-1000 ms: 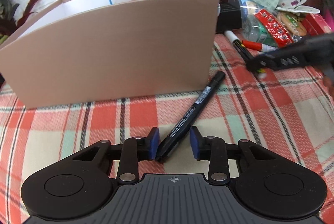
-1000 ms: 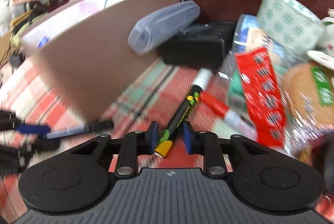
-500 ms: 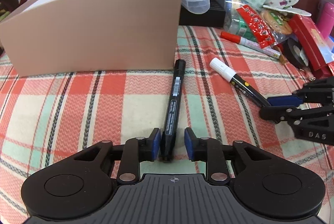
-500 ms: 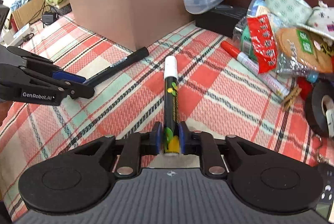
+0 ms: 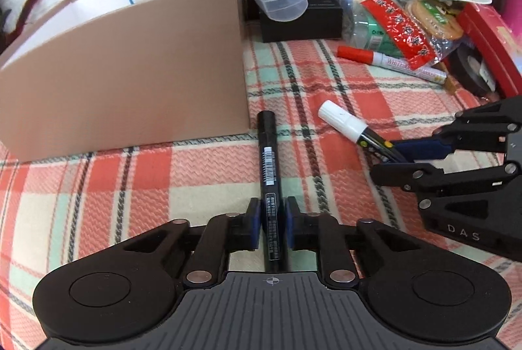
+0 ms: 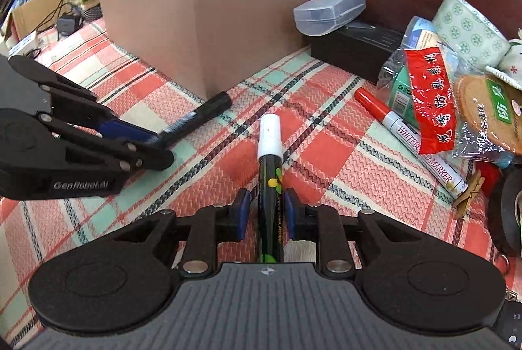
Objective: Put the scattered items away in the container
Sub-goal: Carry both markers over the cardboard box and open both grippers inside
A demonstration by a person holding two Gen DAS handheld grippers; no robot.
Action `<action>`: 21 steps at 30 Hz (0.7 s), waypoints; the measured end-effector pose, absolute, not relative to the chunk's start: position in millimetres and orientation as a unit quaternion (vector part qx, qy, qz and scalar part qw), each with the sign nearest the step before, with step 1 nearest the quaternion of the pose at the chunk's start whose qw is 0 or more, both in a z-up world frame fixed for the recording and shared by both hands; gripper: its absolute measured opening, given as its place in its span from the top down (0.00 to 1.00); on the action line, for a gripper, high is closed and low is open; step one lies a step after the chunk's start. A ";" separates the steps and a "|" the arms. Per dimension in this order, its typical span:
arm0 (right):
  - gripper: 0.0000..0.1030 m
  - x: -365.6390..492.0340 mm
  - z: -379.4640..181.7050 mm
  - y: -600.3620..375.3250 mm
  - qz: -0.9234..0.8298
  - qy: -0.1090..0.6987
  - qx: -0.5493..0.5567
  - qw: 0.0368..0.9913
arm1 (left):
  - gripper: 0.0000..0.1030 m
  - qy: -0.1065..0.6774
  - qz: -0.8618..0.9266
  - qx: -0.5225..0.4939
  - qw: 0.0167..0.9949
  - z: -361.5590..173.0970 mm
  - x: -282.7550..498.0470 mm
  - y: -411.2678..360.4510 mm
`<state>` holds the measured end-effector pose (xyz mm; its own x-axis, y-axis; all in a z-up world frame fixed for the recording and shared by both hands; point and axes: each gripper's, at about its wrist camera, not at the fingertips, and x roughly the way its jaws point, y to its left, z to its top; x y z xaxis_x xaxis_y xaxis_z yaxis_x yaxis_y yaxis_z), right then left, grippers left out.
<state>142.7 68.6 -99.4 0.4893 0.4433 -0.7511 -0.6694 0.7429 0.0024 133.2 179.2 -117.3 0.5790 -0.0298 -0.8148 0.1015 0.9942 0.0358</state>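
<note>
Each gripper's jaws clamp a pen lengthwise: left gripper (image 5: 272, 226) on black marker (image 5: 268, 167), nearer box (image 5: 130, 62); right gripper (image 6: 266, 216) on white-capped marker (image 6: 270, 173).

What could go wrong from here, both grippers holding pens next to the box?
1. The left gripper and right gripper each pinch only the tail end of a pen; the black marker or white-capped marker could pivot or slip.
2. The long overhang could catch the cardboard box wall.
3. The grippers work close together; they could collide.
</note>
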 end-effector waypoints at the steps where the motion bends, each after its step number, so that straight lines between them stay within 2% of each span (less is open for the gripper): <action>1: 0.81 142.0 -99.0 68.5 0.329 0.387 -0.147 0.849 | 0.83 0.455 -0.036 0.042 0.889 -118.0 132.0 178.1; 2: 0.81 141.5 -98.9 68.4 0.329 0.387 -0.146 0.849 | 0.73 0.453 -0.035 0.042 0.890 -118.7 131.3 177.3; 4: 0.81 141.0 -99.5 68.2 0.326 0.388 -0.141 0.850 | 0.72 0.449 -0.030 0.043 0.892 -119.9 130.2 174.4; 5: 0.81 141.1 -99.5 68.2 0.325 0.389 -0.137 0.851 | 0.73 0.449 -0.027 0.047 0.892 -120.2 130.9 171.9; 8: 0.82 139.1 -98.2 67.8 0.322 0.392 -0.131 0.852 | 0.91 0.453 -0.020 0.046 0.890 -118.4 128.1 168.8; 15: 0.83 125.4 -90.9 58.3 0.356 0.414 -0.075 0.835 | 0.91 0.455 -0.020 0.013 0.890 -107.4 105.5 172.8; 21: 0.83 109.6 -69.1 61.7 0.391 0.395 -0.055 0.830 | 0.91 0.433 -0.023 0.000 0.901 -87.4 86.7 174.7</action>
<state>109.6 61.7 -69.1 0.3825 0.6050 -0.6984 -0.6914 0.6888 0.2180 86.7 174.7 -87.4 0.6242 -0.0420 -0.7801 0.0422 0.9989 -0.0199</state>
